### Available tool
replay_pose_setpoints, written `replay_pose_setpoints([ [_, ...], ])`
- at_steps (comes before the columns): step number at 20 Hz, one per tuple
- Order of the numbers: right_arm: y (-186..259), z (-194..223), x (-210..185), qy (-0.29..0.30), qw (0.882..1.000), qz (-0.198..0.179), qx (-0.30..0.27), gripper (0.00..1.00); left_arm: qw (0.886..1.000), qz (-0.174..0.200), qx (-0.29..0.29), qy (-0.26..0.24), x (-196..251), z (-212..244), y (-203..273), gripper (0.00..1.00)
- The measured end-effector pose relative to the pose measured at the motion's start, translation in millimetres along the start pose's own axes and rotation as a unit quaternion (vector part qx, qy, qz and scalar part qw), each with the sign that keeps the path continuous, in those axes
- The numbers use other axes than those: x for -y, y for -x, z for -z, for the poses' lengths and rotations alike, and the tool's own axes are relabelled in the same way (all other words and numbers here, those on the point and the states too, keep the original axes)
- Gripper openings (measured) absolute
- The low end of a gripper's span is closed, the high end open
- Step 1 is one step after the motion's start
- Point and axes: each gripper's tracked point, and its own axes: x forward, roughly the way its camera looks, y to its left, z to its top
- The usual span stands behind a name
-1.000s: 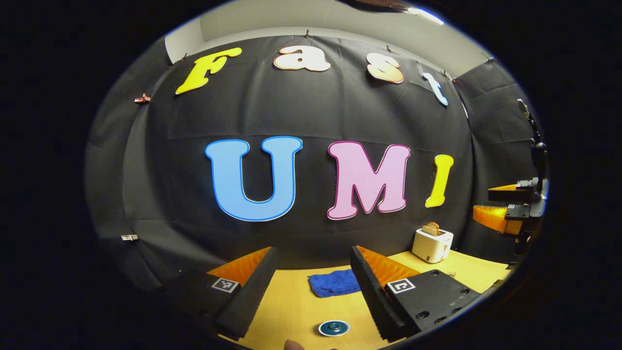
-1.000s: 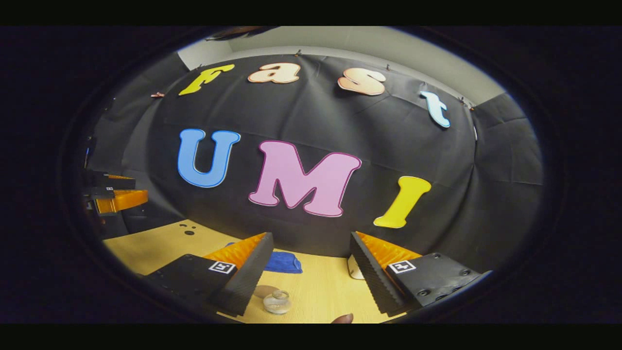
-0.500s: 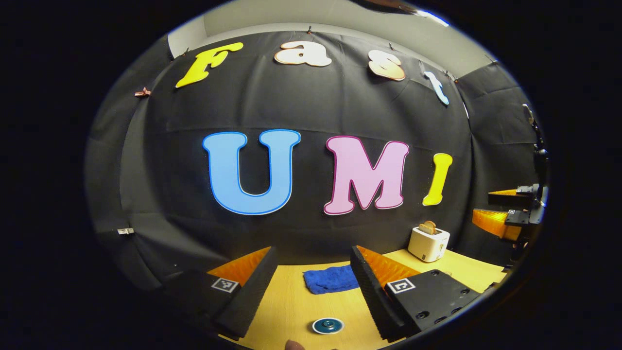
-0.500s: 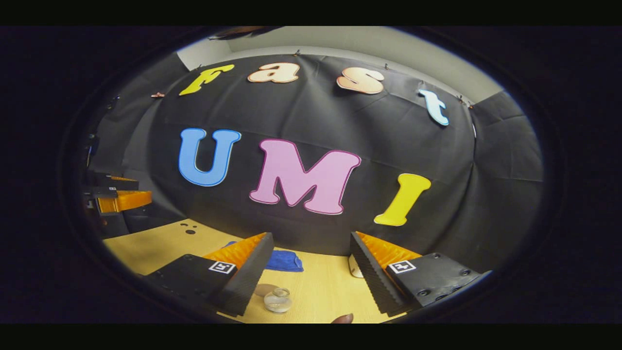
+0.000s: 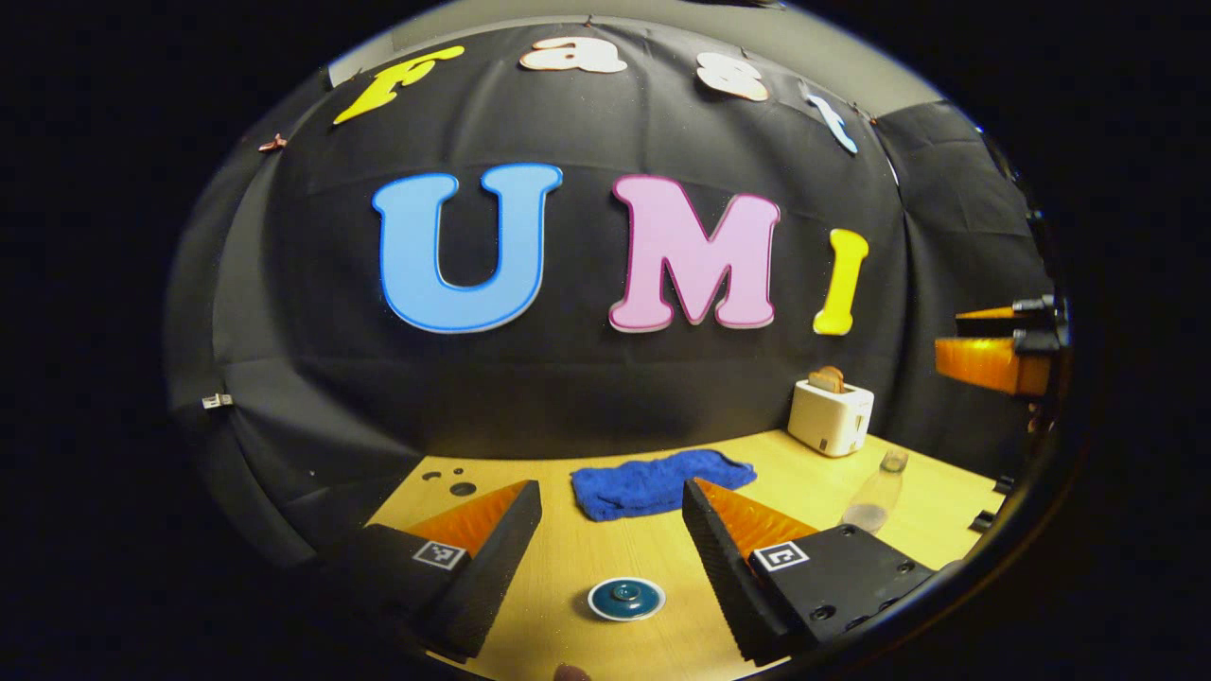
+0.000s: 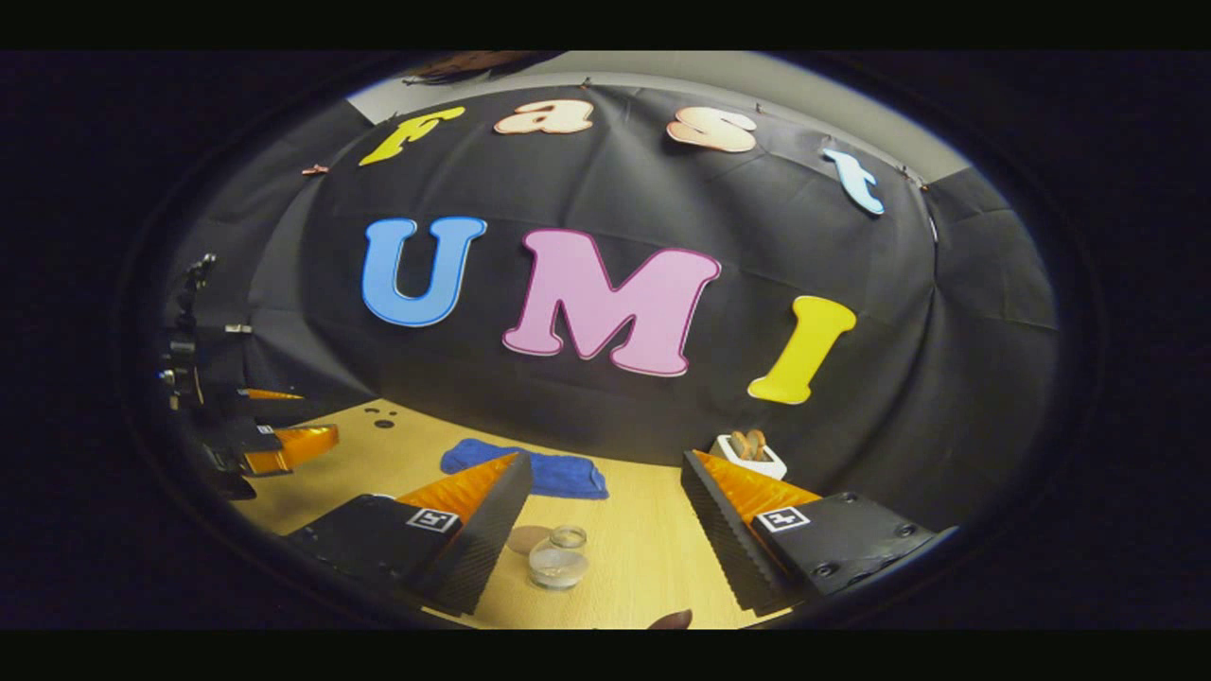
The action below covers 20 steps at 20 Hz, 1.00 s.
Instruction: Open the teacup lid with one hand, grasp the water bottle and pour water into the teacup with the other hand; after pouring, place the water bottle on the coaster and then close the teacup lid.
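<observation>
The pale wood-grain tabletop point(image 5: 785, 478) carries everything, smooth and matte. Lying at its 12 o'clock edge, against the booth wall, is a rumpled blue towel point(image 5: 653, 482), soft and nappy. At 2 o'clock in the left gripper view stands a boxy cream toaster point(image 5: 831, 417) with bread slices poking out.

The left claw point(image 5: 610, 530) hangs wide with nothing between its ribbed fingers; straight ahead at 6 o'clock, low in its gap, sits the teacup lid point(image 5: 625, 599), a round glossy teal disc with a pale rim and a small centre knob. The right claw point(image 6: 605, 515) is likewise spread and empty; in its own view the water bottle point(image 6: 558, 558), clear and rounded with an open mouth, stands at 7 o'clock just beside the left finger, and a flat brownish disc just behind it, likely the coaster point(image 6: 526, 538). The same bottle appears at 4 o'clock in the left gripper view.

By my reading this is the approach to the first step: nothing grasped, lid on. Next, the left claw should descend over the knob and pinch it squarely, as the glazed surface looks slippery
</observation>
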Motion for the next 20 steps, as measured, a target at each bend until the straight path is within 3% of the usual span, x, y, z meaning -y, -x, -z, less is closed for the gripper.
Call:
replay_pose_setpoints([
  [9, 2, 44, 0, 0.008, 0.999, -0.004, -0.05, 0.99, 0.998, 0.007, -0.064, -0.018, 17, 127, -47, 0.8],
  [15, 8, 57, 2, 0.021, 0.997, -0.006, -0.07, 0.98, 0.996, -0.005, -0.088, -0.027, 10, 157, -60, 0.7],
  [16, 8, 60, 1, 0.021, 0.997, -0.008, -0.073, 0.98, 0.995, -0.004, -0.091, -0.027, 10, 158, -62, 0.6],
  [17, 8, 62, 1, 0.021, 0.997, -0.009, -0.076, 0.98, 0.995, -0.003, -0.092, -0.027, 10, 161, -62, 0.63],
  [19, 7, 68, -3, 0.017, 0.996, -0.014, -0.085, 0.98, 0.995, 0.004, -0.097, -0.027, 13, 167, -65, 0.52],
  [20, 7, 68, -5, 0.015, 0.996, -0.015, -0.085, 0.98, 0.995, 0.004, -0.093, -0.031, 14, 167, -66, 0.35],
])
